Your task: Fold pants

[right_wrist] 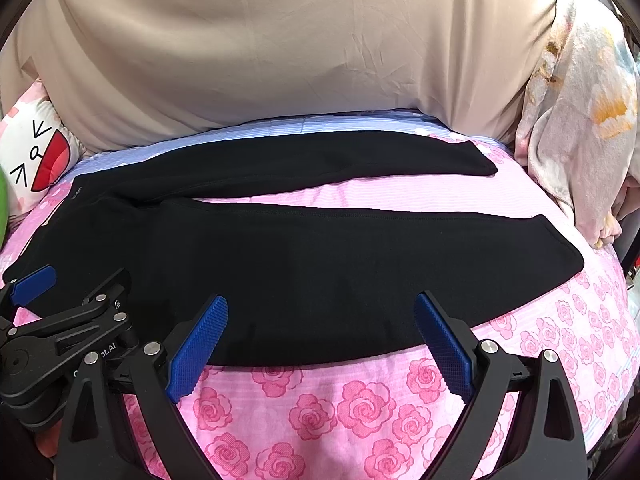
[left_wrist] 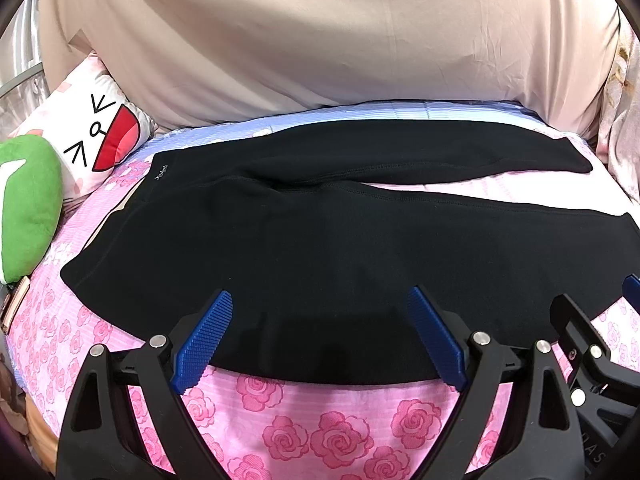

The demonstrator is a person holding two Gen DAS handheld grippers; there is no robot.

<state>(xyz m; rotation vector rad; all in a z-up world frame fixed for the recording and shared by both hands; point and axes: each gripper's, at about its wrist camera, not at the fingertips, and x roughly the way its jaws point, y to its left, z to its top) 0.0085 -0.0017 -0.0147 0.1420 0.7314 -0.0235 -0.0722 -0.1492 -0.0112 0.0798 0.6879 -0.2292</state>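
Black pants (left_wrist: 304, 236) lie spread flat on a pink rose-print bed sheet (left_wrist: 320, 432), waistband at the left, both legs running right and split apart. They also show in the right wrist view (right_wrist: 320, 264). My left gripper (left_wrist: 320, 300) is open, its blue fingers (left_wrist: 208, 336) just over the near edge of the pants. My right gripper (right_wrist: 320, 304) is open over the near edge of the closer leg. Each gripper holds nothing. The left gripper also shows at the left of the right wrist view (right_wrist: 32, 280).
A large beige cover (left_wrist: 320, 40) rises behind the bed. A white cartoon-face pillow (left_wrist: 96, 132) and a green plush (left_wrist: 28, 200) lie at the left. A floral blanket (right_wrist: 576, 128) is heaped at the right. A phone-like object (left_wrist: 14, 304) lies at the left edge.
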